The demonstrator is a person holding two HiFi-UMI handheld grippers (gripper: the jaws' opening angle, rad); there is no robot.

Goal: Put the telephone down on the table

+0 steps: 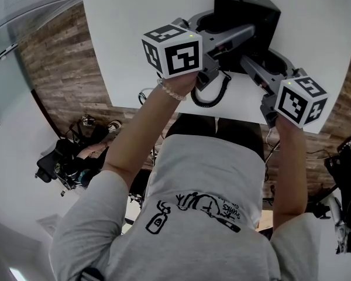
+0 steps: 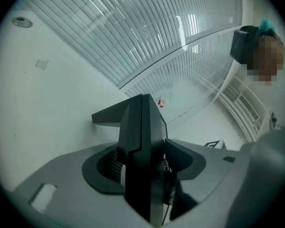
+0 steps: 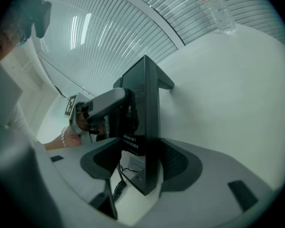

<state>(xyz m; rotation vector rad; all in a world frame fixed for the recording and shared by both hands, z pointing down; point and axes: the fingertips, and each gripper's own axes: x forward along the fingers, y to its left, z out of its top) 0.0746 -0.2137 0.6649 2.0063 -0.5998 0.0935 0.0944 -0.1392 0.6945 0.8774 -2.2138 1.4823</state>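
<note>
Okay, head view: left tongs [image 1: 222, 31] and right tongs [image 1: 263, 63] both clamp the telephone [image 1: 245, 13] on edge over the worktop [image 1: 134, 16]. Left then right gripper view: pads pressed on its black panel, base contact unclear. Likely the set-down step; next, seat it flat, then ease both tongs apart.

Both arms reached forward over the near edge of the table [image 1: 123, 40], elbows bent. The left hand [image 1: 178, 84] carried the left gripper [image 2: 142, 158], tilted slightly below level, its 2 jaws closed against opposite faces of the telephone [image 1: 245, 10]. The right hand [image 1: 279, 120] held the right gripper [image 3: 140, 158] pitched down more steeply, its 2 jaws likewise clamped on the telephone.
</note>
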